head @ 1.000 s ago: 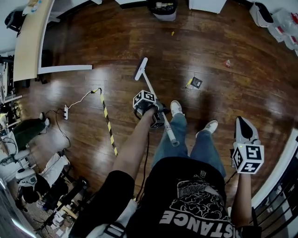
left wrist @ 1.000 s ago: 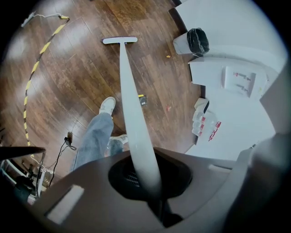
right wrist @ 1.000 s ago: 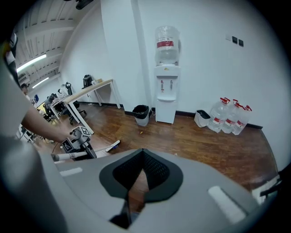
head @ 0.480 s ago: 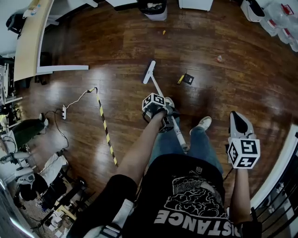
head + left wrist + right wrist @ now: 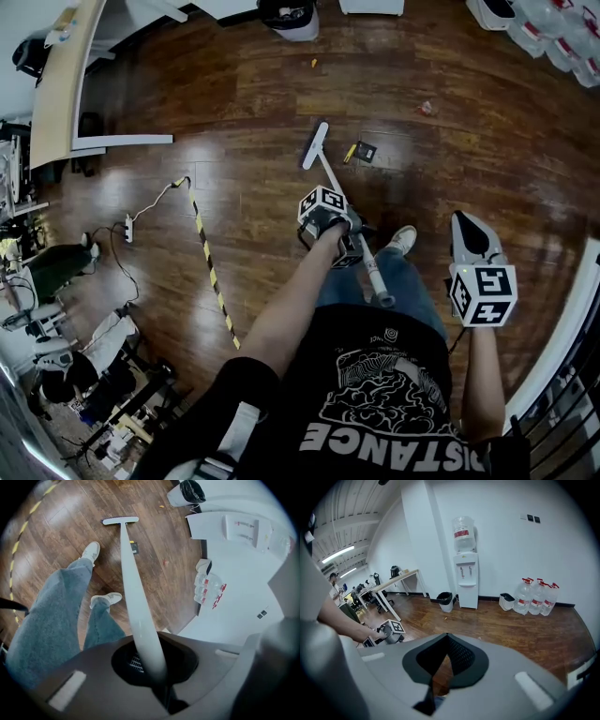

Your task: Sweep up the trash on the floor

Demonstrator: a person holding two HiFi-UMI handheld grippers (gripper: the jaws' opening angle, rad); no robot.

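**A:** Brown wooden plank floor [image 5: 234, 94] spreads out under both claws. What is being worked on it?

**B:** A long white broom with a flat head [image 5: 333, 178]. The left claw [image 5: 345, 246] is pinched round its handle, partway up. I'd say that is for leverage, since the handle slants forward and puts the head on the boards well ahead of that claw.

**A:** And the right claw [image 5: 466, 230]?

**B:** Pressed together on nothing and held out to the side, well apart from the broom. It seems merely kept clear of the stroke.

**A:** Where is the trash?

**B:** A small black-and-yellow square scrap [image 5: 364, 151] lies just beside the broom head, ahead of the left claw. It looks like the sweep's current target. A pale crumpled scrap [image 5: 426, 108] lies farther ahead and to the right. A tiny yellow bit [image 5: 313, 64] lies farthest off, almost straight ahead.
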